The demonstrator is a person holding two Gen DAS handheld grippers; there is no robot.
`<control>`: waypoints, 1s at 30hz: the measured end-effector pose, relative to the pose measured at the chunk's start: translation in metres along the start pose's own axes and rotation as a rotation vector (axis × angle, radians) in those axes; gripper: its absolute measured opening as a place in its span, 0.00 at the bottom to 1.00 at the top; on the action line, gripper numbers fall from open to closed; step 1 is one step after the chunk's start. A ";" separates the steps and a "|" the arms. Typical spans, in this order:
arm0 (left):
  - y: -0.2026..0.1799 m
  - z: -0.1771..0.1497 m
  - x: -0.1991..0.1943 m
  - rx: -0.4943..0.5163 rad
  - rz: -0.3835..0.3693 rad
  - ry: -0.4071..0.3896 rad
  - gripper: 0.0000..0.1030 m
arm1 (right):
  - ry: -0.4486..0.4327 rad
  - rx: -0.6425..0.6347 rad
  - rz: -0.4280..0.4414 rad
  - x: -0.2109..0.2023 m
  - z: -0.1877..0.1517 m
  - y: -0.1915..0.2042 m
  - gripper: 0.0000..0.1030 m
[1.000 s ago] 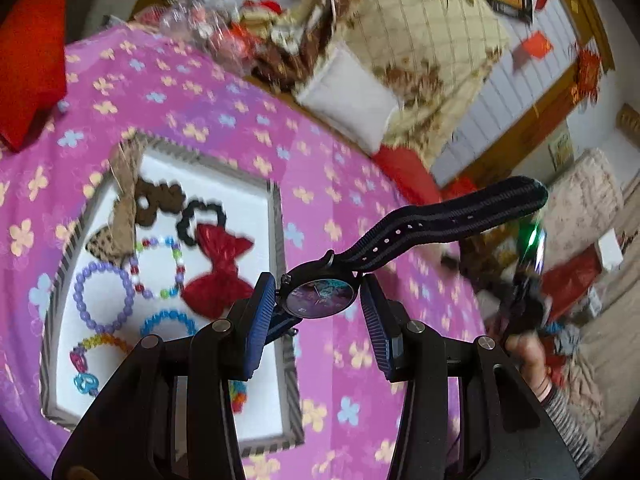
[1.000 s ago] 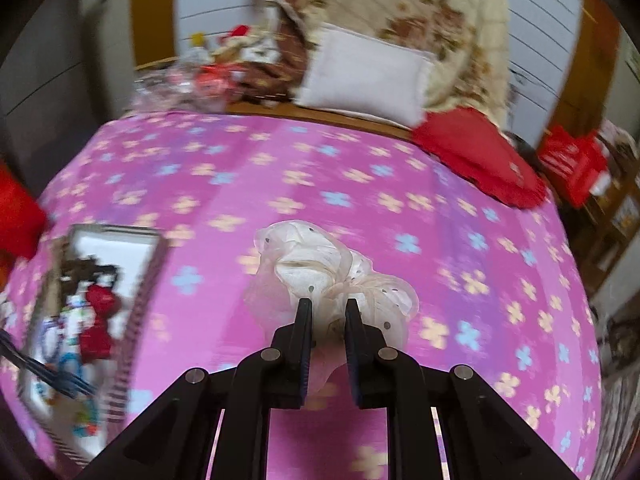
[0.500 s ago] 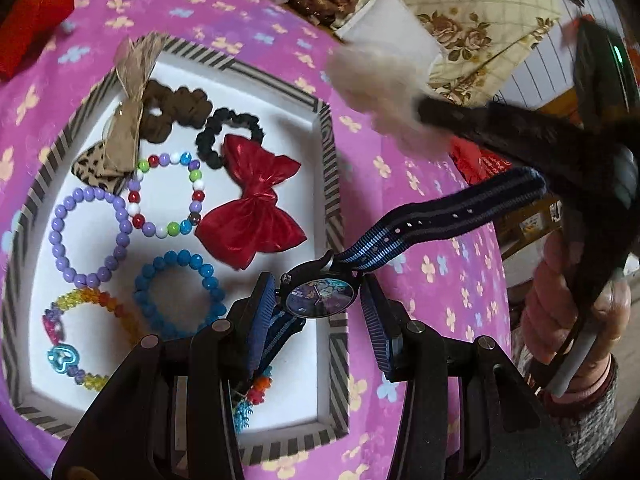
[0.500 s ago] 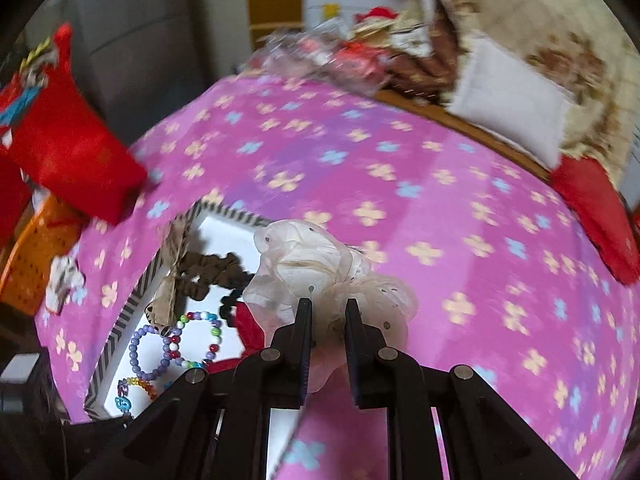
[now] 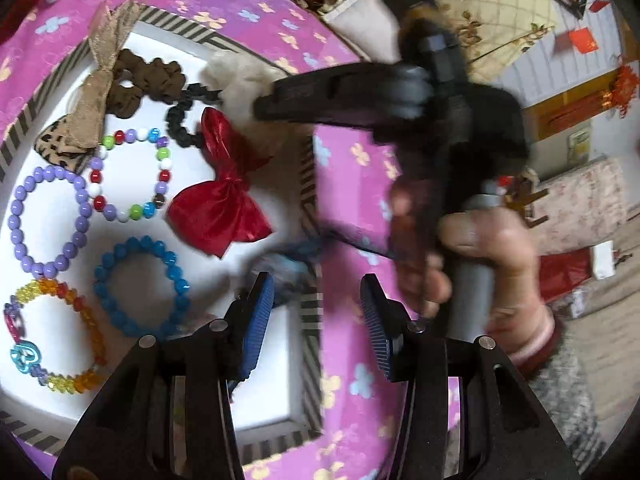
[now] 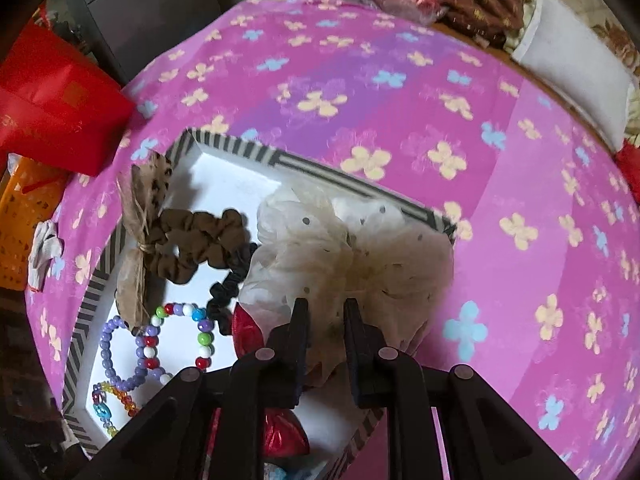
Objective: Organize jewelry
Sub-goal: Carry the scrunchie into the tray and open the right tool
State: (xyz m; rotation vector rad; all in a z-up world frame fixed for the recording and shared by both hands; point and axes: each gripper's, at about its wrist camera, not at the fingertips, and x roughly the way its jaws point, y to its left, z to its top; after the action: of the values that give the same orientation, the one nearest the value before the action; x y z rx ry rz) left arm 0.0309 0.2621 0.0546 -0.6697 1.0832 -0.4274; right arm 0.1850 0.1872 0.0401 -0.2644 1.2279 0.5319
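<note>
Where motion smears it, the watch (image 5: 286, 266) beyond the left tongs (image 5: 318, 320) blurs.

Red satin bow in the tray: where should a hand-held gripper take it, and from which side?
Grip the red satin bow at its cinched centre knot, coming straight down from above. It lies flat on the tray floor with wide, floppy lobes; the knot is the narrowest, firmest part, probably clear of the black scrunchie beside it.
</note>
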 end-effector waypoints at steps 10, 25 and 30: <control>0.005 0.009 -0.049 0.005 -0.042 -0.130 0.54 | -0.147 0.046 -0.057 -0.055 -0.020 -0.007 0.41; 0.044 0.010 -0.113 -0.103 0.336 -0.454 0.58 | -0.106 -0.222 -0.103 -0.030 -0.131 0.095 0.41; 0.042 0.010 -0.117 -0.096 0.379 -0.485 0.58 | -0.099 -0.227 -0.165 -0.025 -0.147 0.092 0.41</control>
State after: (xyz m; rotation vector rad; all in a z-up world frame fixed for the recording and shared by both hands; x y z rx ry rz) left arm -0.0092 0.3685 0.1060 -0.5948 0.7440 0.1149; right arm 0.0107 0.1908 0.0240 -0.5212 1.0401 0.5349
